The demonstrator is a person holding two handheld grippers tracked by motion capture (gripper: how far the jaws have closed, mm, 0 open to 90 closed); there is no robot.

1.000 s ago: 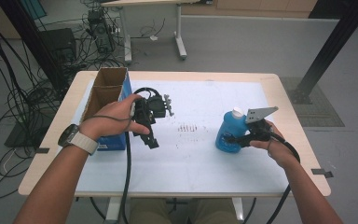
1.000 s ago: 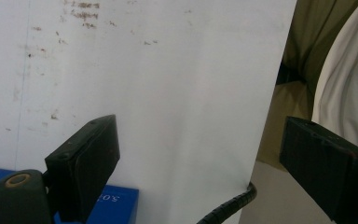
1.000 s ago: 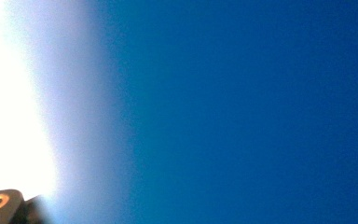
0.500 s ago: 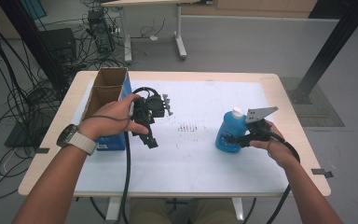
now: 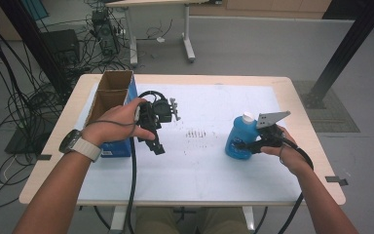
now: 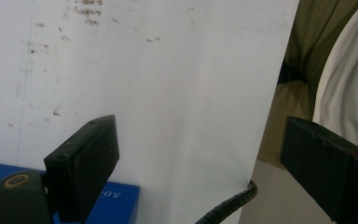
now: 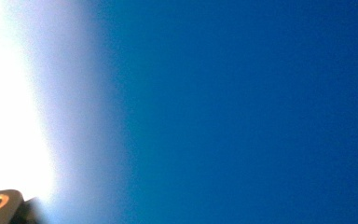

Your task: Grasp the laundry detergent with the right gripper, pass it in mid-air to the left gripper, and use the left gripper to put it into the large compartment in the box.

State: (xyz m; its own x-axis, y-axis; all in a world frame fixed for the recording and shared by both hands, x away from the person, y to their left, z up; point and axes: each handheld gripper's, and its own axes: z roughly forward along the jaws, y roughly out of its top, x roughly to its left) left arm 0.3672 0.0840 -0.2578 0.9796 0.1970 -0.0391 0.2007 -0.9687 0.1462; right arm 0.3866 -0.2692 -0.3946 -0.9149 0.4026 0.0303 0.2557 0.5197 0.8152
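Observation:
A blue bottle (image 5: 233, 139) with a white cap stands upright on the right half of the white table sheet (image 5: 204, 170). My right gripper (image 5: 242, 145) is shut on its body from the right side, the grey plate above the hand. In the right gripper view the blue bottle (image 7: 242, 112) sits right against the lens, blurred. My left gripper (image 5: 157, 146) hangs over the sheet beside the blue box (image 5: 114, 146), jaws pointing toward the near edge. In the left gripper view my left gripper (image 6: 200, 158) is open with nothing between its jaws.
The blue box has an open cardboard top (image 5: 108, 95) and stands at the table's left; its blue corner (image 6: 116, 205) lies under the left jaw. Dark smudges (image 5: 197, 132) mark the sheet's middle. Cables and another table's legs are on the floor behind.

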